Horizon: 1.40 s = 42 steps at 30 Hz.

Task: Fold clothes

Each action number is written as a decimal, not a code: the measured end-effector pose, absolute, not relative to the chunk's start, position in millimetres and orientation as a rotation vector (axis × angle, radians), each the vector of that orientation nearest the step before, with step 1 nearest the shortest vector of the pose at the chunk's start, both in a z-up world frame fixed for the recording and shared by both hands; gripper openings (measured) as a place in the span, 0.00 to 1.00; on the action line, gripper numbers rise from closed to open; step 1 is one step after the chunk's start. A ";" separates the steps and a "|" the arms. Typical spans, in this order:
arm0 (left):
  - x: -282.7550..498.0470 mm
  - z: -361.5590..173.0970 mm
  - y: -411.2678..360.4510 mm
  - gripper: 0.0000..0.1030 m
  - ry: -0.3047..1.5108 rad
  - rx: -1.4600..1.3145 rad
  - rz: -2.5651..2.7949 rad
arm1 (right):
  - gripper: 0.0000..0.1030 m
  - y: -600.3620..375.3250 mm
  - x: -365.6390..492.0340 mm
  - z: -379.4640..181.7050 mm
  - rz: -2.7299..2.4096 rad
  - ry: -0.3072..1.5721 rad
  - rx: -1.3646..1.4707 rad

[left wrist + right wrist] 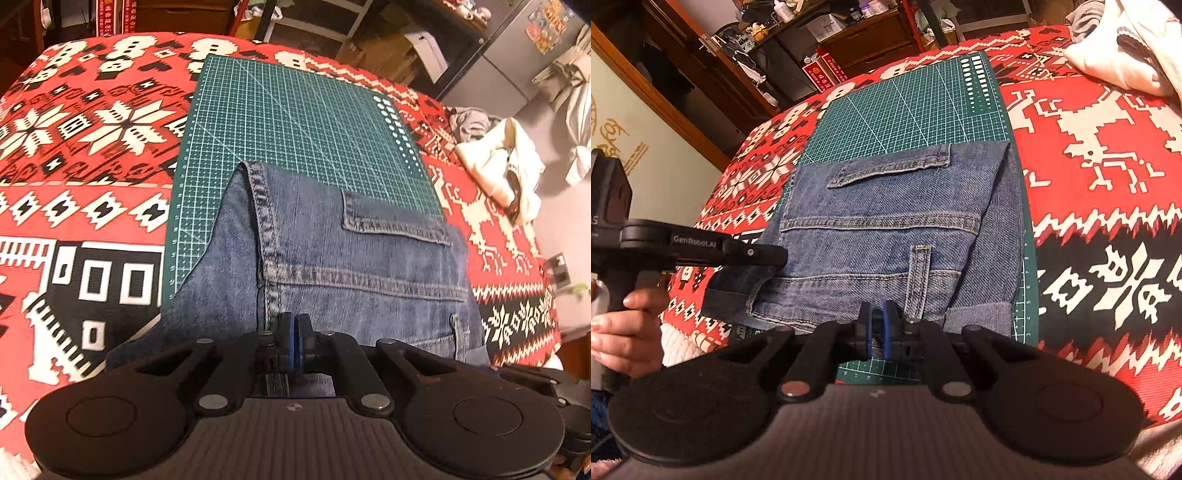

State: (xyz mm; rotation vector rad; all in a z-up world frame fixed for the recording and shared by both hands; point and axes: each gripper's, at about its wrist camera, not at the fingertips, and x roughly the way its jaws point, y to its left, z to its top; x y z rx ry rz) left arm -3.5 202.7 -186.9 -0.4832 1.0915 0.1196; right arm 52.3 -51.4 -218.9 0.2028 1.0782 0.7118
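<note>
Grippers first: your left gripper (293, 332) pinches the near edge of the folded blue denim jeans (332, 258), and your right gripper (875, 328) is nearly closed on that edge too. You look partway through a fold. Next, carry the edge forward together. The jeans lie thick, stitched, on the green gridded cutting mat (295, 110).

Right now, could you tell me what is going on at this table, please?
A person is folding a pair of jeans on a green cutting mat with two handheld grippers. The left gripper and the right gripper are each shut on the near edge of the folded denim. A white garment lies aside on the red patterned cloth.
</note>
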 end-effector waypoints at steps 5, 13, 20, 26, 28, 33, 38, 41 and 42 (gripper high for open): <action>-20.0 -178.9 220.4 0.06 1.075 -0.543 0.118 | 0.05 -52.5 52.4 -219.2 0.712 1.078 0.206; -37.1 -202.9 241.4 0.03 1.122 -0.555 0.186 | 0.07 -53.8 52.1 -219.1 0.716 1.079 0.207; -39.4 -199.7 240.1 0.03 1.129 -0.489 0.212 | 0.07 -54.4 52.6 -218.9 0.717 1.079 0.208; -36.2 -201.1 252.9 0.03 1.120 -0.502 0.254 | 0.07 -54.9 52.3 -218.6 0.718 1.078 0.209; -32.3 -199.9 250.3 0.03 1.119 -0.475 0.261 | 0.07 -55.3 52.4 -218.5 0.718 1.079 0.211; -28.6 -193.8 248.7 0.03 1.125 -0.451 0.280 | 0.07 -55.1 51.7 -217.9 0.718 1.078 0.212; -41.3 -178.8 255.4 0.03 1.115 -0.472 0.295 | 0.07 -55.8 52.8 -218.2 0.721 1.080 0.218; -54.8 -166.7 261.6 0.05 1.086 -0.502 0.296 | 0.08 -55.8 52.8 -218.0 0.723 1.078 0.214; -59.0 -163.8 264.0 0.05 1.078 -0.521 0.288 | 0.08 -55.4 52.5 -217.8 0.722 1.077 0.210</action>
